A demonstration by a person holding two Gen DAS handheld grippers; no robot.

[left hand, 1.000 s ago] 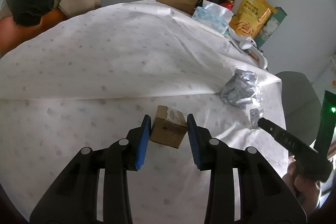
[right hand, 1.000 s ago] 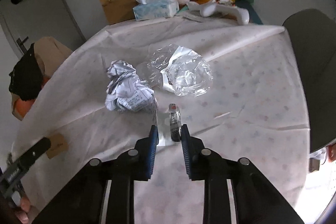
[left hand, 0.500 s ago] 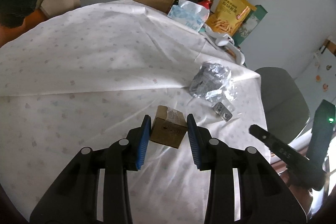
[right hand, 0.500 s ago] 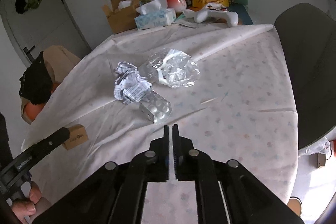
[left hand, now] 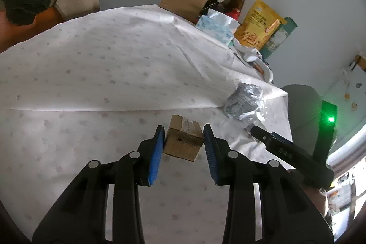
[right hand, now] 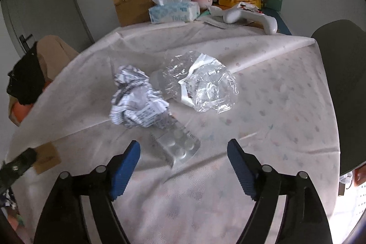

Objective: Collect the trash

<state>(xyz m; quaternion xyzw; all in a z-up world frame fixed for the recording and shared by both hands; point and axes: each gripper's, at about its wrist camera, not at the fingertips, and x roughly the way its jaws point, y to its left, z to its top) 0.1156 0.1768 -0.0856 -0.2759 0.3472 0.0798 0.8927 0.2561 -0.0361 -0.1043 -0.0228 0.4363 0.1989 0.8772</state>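
Holding the small cardboard box (left hand: 184, 141) tight in my left fingers (left hand: 156, 150), I am opening my right fingers (right hand: 240, 161) wide above the pill pack (right hand: 179, 145) on the tabletop (right hand: 274, 93), ready to grab it.

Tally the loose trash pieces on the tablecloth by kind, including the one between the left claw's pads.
Small brown cardboard box: 1
Crumpled printed paper ball: 1
Crumpled clear plastic wrapper: 1
Silver foil pill blister pack: 1
Total: 4

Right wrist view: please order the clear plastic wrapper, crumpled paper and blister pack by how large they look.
1. clear plastic wrapper
2. crumpled paper, only slightly smaller
3. blister pack, smallest although nearest the camera
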